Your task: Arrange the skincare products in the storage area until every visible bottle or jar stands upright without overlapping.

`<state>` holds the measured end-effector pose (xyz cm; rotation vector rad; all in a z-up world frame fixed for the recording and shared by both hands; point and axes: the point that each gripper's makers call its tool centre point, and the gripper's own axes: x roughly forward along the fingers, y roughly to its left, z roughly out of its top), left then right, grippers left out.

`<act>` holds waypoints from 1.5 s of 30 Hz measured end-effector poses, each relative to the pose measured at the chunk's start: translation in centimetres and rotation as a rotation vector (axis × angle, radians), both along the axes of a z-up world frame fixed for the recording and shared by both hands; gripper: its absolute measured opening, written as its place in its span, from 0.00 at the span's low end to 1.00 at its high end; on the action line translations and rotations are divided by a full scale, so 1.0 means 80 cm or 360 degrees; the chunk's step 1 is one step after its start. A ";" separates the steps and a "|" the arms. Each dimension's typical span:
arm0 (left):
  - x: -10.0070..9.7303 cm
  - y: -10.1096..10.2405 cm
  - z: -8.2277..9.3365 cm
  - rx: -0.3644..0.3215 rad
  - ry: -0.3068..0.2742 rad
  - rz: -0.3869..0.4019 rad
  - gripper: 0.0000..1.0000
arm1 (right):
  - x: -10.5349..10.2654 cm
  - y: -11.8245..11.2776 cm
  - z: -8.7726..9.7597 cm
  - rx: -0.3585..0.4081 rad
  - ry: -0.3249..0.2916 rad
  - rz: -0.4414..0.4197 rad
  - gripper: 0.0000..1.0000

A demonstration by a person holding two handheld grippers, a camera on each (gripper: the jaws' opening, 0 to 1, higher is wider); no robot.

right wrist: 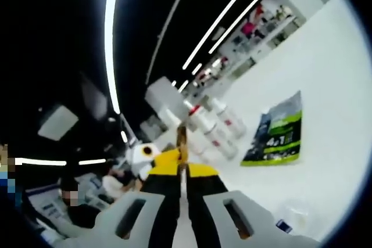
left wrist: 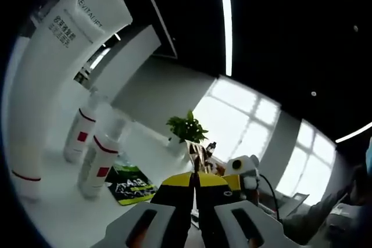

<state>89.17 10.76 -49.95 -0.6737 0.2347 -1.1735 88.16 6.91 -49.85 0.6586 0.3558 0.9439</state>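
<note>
In the left gripper view, the left gripper [left wrist: 195, 181] is pointing across a white table [left wrist: 64, 213], its yellow-and-black jaws pressed together with nothing visible between them. A large white tube [left wrist: 52, 79] is looming at the left edge, so close that its lower end is running out of view; its printed lettering is too small to read surely. Beside it two white bottles with red bands [left wrist: 93, 143] are standing upright, touching or nearly so. A green and black sachet [left wrist: 131, 184] is lying flat near them, partly hidden behind the jaws. A potted plant [left wrist: 186, 127] is sitting farther back.

In the right gripper view, the right gripper [right wrist: 183, 169] is likewise showing its jaws closed, holding nothing. A blurred cluster of white bottles [right wrist: 212, 129] is standing beyond its tips, their count hard to make out, and a green packet [right wrist: 278, 132] is lying on the white surface [right wrist: 325, 85] to their right.
</note>
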 end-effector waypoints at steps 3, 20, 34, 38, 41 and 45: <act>0.005 0.001 -0.003 0.0061 -0.0035 0.0027 0.01 | 0.002 -0.001 -0.002 0.0001 0.0020 -0.0012 0.00; 0.031 0.008 -0.039 0.0588 -0.0261 0.0289 0.12 | 0.086 -0.075 0.018 0.0166 0.0164 -0.0249 0.00; 0.016 -0.024 -0.067 0.0801 -0.0343 0.0188 0.15 | 0.176 -0.128 -0.081 0.0149 0.0759 -0.0359 0.00; 0.018 -0.022 -0.076 0.0841 -0.0338 0.0201 0.15 | 0.179 -0.163 -0.102 -0.0026 0.0767 -0.0481 0.00; 0.019 -0.020 -0.082 0.0854 -0.0314 0.0210 0.15 | 0.171 -0.177 -0.096 0.0029 0.0782 -0.0478 0.00; 0.021 -0.019 -0.082 0.0861 -0.0319 0.0228 0.15 | 0.168 -0.184 -0.104 -0.0024 0.0803 -0.0454 0.00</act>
